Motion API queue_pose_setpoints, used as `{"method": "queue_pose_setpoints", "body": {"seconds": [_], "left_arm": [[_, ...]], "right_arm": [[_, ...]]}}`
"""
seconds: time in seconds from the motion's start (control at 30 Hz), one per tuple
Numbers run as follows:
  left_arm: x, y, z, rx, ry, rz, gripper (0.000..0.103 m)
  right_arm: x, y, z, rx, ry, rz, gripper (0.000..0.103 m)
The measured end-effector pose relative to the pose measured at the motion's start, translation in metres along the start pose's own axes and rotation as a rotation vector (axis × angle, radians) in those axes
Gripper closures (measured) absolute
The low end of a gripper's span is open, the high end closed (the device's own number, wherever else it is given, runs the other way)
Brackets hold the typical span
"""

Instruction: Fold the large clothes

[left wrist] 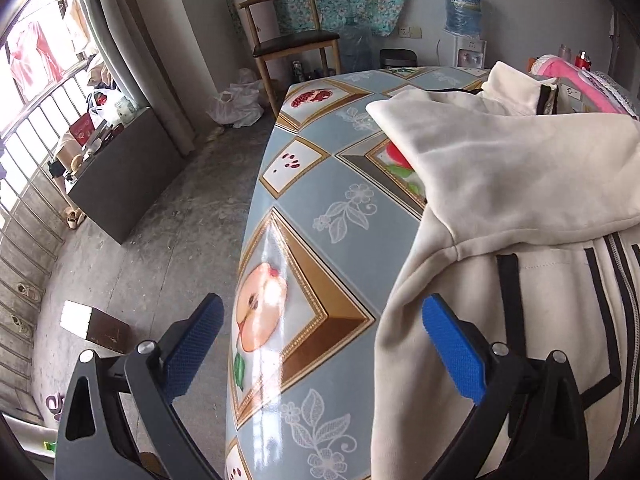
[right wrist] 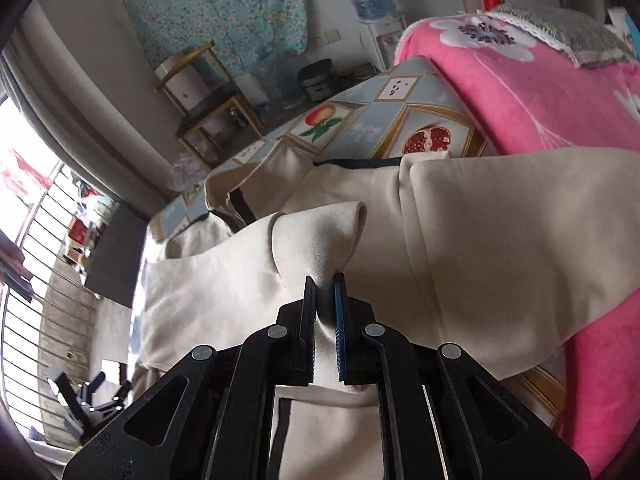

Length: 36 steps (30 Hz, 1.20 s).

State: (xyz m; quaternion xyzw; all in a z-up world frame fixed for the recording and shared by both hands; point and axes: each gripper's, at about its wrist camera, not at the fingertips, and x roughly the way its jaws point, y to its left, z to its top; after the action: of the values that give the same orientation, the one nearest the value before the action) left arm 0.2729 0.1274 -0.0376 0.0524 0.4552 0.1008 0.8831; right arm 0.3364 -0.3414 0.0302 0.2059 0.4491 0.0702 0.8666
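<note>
A cream jacket with black stripes lies on a table with a fruit-pattern cloth. One part is folded over the body. My left gripper is open and empty, hovering over the table's left edge with its right finger above the jacket's hem. In the right wrist view my right gripper is shut on a pinched fold of the cream jacket and holds it lifted above the rest of the garment. The left gripper also shows low at the left there.
A pink flowered blanket lies on the table's right side against the jacket. A wooden chair, water bottles and a plastic bag stand beyond the table. A dark low cabinet and a small box are on the floor at left.
</note>
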Motion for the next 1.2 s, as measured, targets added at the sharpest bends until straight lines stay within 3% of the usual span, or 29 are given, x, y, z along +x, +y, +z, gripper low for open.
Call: {"method": "queue_pose_setpoints", "body": {"seconds": [0.07, 0.17, 0.33, 0.43, 0.57, 0.7, 0.8, 0.83, 0.97, 1.07, 1.2], "left_arm": [[0.004, 0.002, 0.001, -0.011, 0.016, 0.002, 0.005], [0.007, 0.005, -0.002, -0.027, 0.028, -0.012, 0.005], [-0.007, 0.012, -0.004, -0.043, 0.016, -0.083, 0.005], [-0.027, 0.014, 0.004, -0.02, -0.027, -0.112, 0.005], [-0.048, 0.016, 0.027, -0.003, -0.075, -0.16, 0.005], [-0.056, 0.01, 0.048, -0.012, -0.083, -0.225, 0.005], [-0.058, -0.001, 0.06, 0.017, -0.116, -0.233, 0.005], [-0.058, -0.006, 0.063, 0.029, -0.12, -0.23, 0.005], [-0.058, -0.031, 0.079, 0.073, -0.135, -0.273, 0.005], [-0.05, -0.062, 0.091, 0.111, -0.132, -0.31, 0.005], [-0.025, -0.11, 0.1, 0.151, -0.081, -0.348, 0.005]], "right_arm": [[0.01, -0.008, -0.001, 0.022, 0.056, 0.022, 0.095], [0.04, -0.021, -0.009, 0.016, 0.159, -0.031, 0.093], [0.019, -0.035, 0.005, -0.025, 0.047, -0.141, 0.076], [-0.001, -0.033, 0.011, -0.047, 0.005, -0.142, 0.075], [0.011, -0.001, 0.001, -0.209, 0.044, -0.143, 0.068], [0.049, 0.031, -0.021, -0.347, 0.108, -0.177, 0.067], [0.084, 0.033, -0.039, -0.448, 0.188, -0.321, 0.061], [0.084, 0.031, -0.042, -0.449, 0.175, -0.315, 0.059], [0.059, 0.018, -0.034, -0.367, 0.168, -0.26, 0.05], [0.025, 0.006, -0.026, -0.331, 0.11, -0.225, 0.036], [-0.026, -0.032, -0.007, -0.232, 0.028, -0.23, 0.031]]}}
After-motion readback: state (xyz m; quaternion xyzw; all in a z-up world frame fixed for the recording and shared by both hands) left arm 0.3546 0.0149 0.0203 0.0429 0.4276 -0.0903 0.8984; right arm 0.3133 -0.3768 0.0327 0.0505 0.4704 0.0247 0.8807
